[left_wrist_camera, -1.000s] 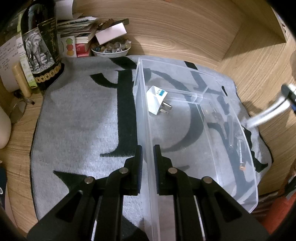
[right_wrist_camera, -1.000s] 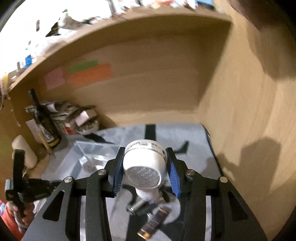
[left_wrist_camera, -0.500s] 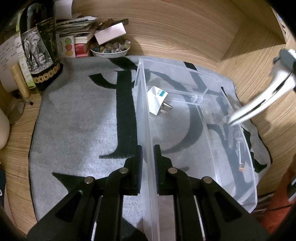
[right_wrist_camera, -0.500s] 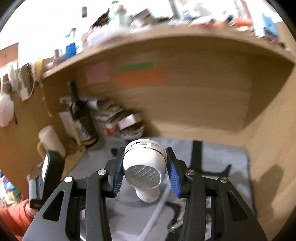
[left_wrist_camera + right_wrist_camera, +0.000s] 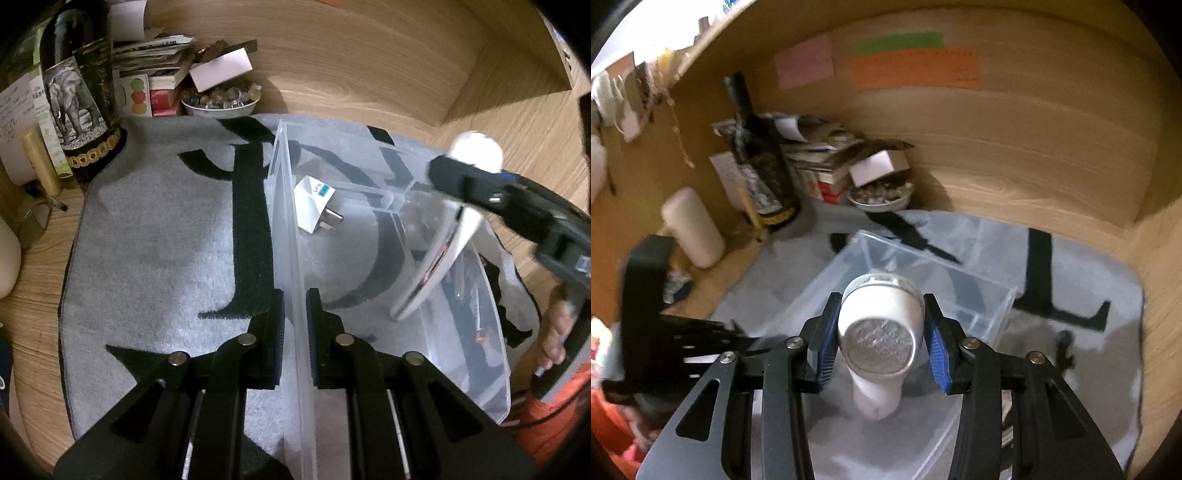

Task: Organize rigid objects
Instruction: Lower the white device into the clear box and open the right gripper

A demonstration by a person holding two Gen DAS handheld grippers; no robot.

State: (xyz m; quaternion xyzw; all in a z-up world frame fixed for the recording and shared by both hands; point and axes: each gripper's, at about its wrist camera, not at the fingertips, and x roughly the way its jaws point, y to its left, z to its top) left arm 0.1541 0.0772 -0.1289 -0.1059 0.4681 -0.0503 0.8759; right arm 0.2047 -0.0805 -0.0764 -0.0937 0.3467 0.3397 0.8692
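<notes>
Left wrist view: my left tongs (image 5: pixel 294 325) stand nearly shut, pads pinching the near wall of the clear plastic storage bin (image 5: pixel 288 236) that runs straight ahead between them, on a grey rug with black lettering (image 5: pixel 162 236). They have not budged over the last second. What has changed is off to their right: my right tongs (image 5: pixel 476 177), a second ago barely at the frame's edge with only a blurred pale handle showing, have swung in over the bin's far-right side. They carry a white handheld device with a round silver mesh face (image 5: pixel 476 151); its long handle hangs down into the bin. A white wall plug with metal prongs (image 5: pixel 314 203) already lies in the bin's back section, ahead and just right of my left tongs. A dark wine bottle with an elephant label (image 5: pixel 81 99) stands far ahead to their left.

Right wrist view: my right tongs (image 5: pixel 882 343) are partly open, blue pads clamped on both sides of the device's head (image 5: pixel 881 332). A second ago rug lay below; now the bin (image 5: pixel 849 266) lies directly under and ahead of them, my left tongs (image 5: pixel 713 332) to their left. I judge the carry nearly done: lowering and release remain, with the bin steadied.
</notes>
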